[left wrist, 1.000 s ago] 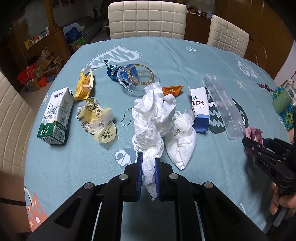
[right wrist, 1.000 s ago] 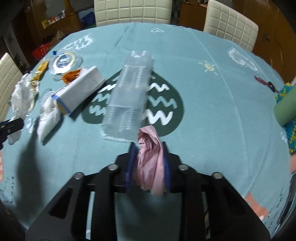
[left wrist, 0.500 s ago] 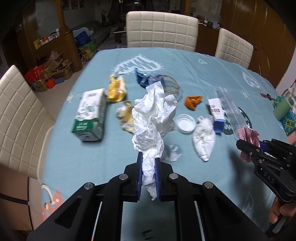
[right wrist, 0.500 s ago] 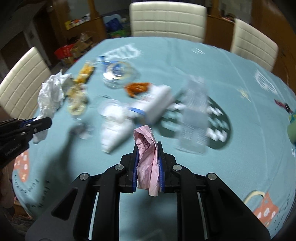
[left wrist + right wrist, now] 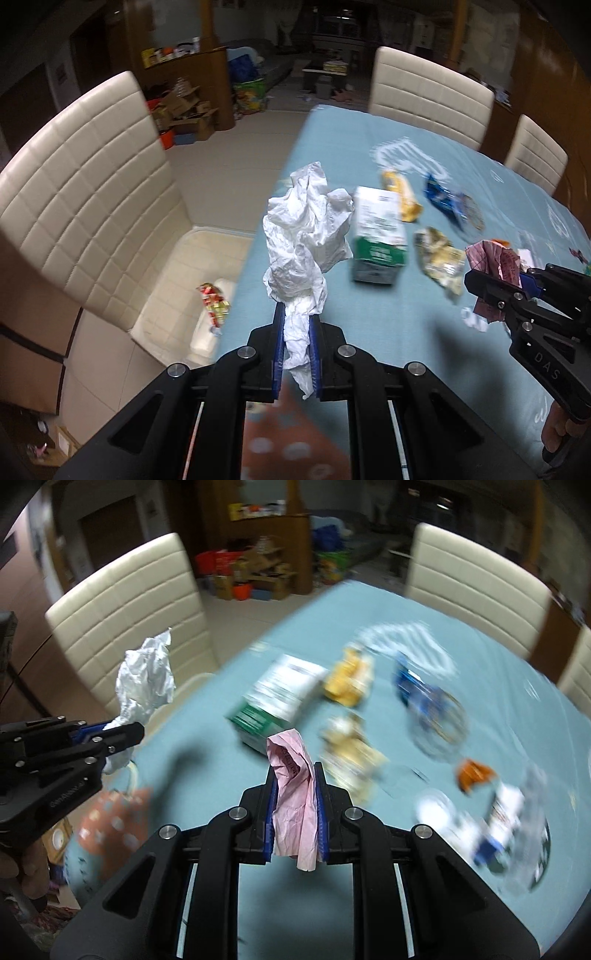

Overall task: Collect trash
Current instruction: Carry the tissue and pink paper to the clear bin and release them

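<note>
My left gripper point(image 5: 297, 314) is shut on a crumpled white tissue wad point(image 5: 306, 236), held above the table's left edge; it also shows in the right wrist view point(image 5: 146, 679). My right gripper point(image 5: 295, 775) is shut on a crumpled pink paper point(image 5: 293, 786), which shows in the left wrist view point(image 5: 493, 260) at the right. On the teal tablecloth point(image 5: 343, 155) lie a green-and-white milk carton point(image 5: 378, 236), a yellow wrapper point(image 5: 400, 195), a blue wrapper point(image 5: 443, 195) and a crumpled pale-yellow wrapper point(image 5: 441, 258).
A cream chair point(image 5: 85, 199) stands left of the table with a red-and-gold wrapper point(image 5: 213, 299) on its seat. Two more cream chairs point(image 5: 432, 92) stand at the far side. An orange wrapper point(image 5: 474, 771) and blurred containers lie at the right. Boxes clutter the floor beyond.
Both grippers have swung left with their loads, toward the table's left edge and the chair. The tissue and pink paper stay clamped.
</note>
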{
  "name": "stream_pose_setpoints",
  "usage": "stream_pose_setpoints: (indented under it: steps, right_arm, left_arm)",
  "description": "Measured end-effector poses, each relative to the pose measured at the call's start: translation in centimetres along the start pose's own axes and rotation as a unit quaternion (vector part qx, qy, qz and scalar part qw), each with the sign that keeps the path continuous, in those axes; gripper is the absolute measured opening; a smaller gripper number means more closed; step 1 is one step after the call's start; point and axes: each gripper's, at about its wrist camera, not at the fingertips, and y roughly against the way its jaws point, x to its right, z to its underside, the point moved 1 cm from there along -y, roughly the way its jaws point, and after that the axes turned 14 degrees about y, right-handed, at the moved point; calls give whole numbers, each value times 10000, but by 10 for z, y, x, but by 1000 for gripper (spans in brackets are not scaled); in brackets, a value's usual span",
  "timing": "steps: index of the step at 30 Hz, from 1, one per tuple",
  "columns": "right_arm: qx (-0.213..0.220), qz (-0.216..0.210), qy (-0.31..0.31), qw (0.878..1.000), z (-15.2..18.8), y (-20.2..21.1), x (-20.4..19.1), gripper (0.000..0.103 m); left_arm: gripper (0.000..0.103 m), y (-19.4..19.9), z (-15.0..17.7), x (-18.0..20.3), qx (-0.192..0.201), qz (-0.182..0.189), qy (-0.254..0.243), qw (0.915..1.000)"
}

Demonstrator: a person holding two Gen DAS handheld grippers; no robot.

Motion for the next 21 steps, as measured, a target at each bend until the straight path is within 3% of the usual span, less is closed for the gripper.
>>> stream_pose_setpoints:
  steps: [9, 18, 19, 21]
  right_arm:
    - [223, -310, 703, 9968, -72, -27, -50, 19]
    - [281, -438, 946, 9942, -101, -45, -62, 20]
    - [274, -448, 953, 9941, -103, -48, -62, 20]
    - [247, -491, 953, 9939, -106, -53, -62, 20]
  left_arm:
    - [12, -5, -29, -82, 134, -347, 681, 9970]
    - [12, -22, -48, -101, 128, -464, 919, 9946]
    - [14, -24, -49, -102, 92, -442, 970, 9943]
    - [36, -32, -51, -109, -144, -186, 1199, 9925]
